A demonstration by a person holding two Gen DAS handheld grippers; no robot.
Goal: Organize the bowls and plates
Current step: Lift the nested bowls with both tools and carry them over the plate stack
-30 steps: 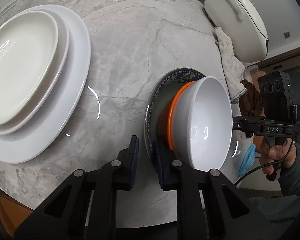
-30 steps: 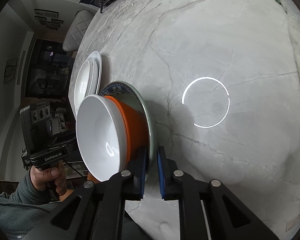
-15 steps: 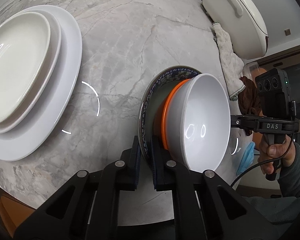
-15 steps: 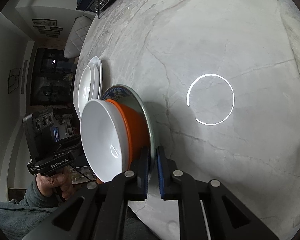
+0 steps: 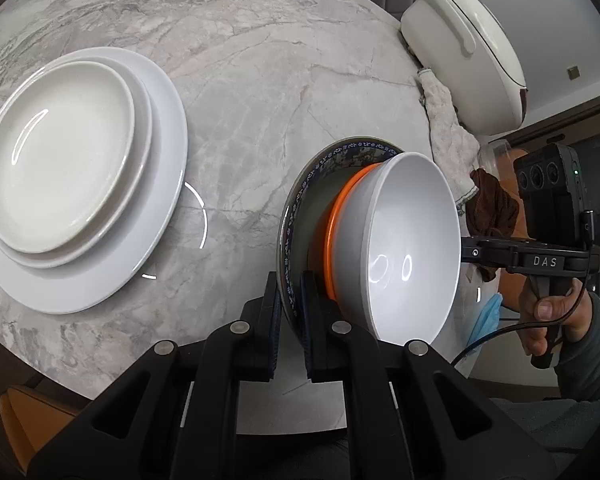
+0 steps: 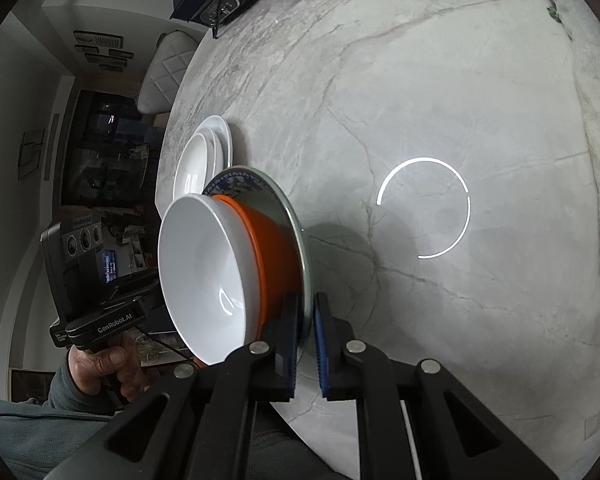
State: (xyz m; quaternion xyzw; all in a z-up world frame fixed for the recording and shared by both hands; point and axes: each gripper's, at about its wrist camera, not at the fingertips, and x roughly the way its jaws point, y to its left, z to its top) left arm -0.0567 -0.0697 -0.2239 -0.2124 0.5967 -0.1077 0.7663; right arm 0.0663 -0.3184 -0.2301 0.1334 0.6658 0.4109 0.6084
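In the left wrist view, the left gripper (image 5: 289, 320) is clamped on the near rim of a blue-patterned ceramic plate (image 5: 300, 208). On that plate sits an orange bowl (image 5: 332, 236) with a white glossy bowl (image 5: 404, 248) nested inside. To the left, on the grey marble table (image 5: 240, 80), rests a stack of white plates (image 5: 72, 168), well apart. A white lidded pot (image 5: 464, 48) stands at the far edge, a pale cloth (image 5: 448, 136) beside it.

In the right wrist view, the right gripper (image 6: 307, 340) pinches the opposite rim of the patterned plate (image 6: 296, 224), with the orange bowl (image 6: 272, 248) and white bowl (image 6: 204, 276) on it; the white stack (image 6: 204, 156) lies beyond.
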